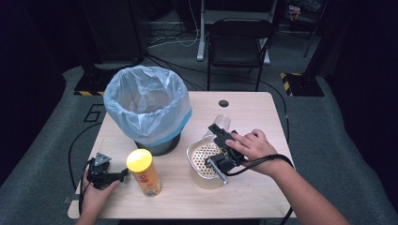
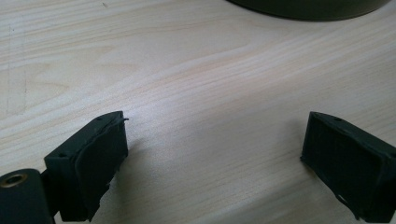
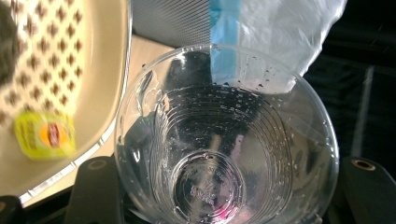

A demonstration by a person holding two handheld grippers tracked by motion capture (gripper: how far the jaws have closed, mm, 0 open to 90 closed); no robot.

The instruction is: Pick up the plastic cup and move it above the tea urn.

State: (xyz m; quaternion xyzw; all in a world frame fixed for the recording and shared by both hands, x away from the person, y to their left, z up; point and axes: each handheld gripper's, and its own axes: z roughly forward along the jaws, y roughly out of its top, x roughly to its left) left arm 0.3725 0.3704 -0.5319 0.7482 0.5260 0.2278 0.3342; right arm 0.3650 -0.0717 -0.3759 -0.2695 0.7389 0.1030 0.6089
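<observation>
Right gripper (image 1: 220,136): jaws clamped on clear plastic cup (image 3: 224,140), beside strainer bowl (image 1: 199,159). Left gripper (image 1: 123,176): jaws apart, empty, over desk (image 2: 196,70).

Left gripper (image 1: 123,175) low at the near left, jaws wide apart; right gripper (image 1: 212,129) reaching forward, jaws clamped.

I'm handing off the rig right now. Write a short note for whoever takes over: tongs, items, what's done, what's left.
Right tongs: shut on the clear plastic cup, held over the table beside the perforated tray; cup looks empty apart from droplets.
Left tongs: open, empty, low over the bare table next to the yellow-lidded can.
Lined bin stands behind the can.
Done: cup picked up.
Left: probably drop the cup in the bin; can and the small packet in the tray untouched.
</observation>
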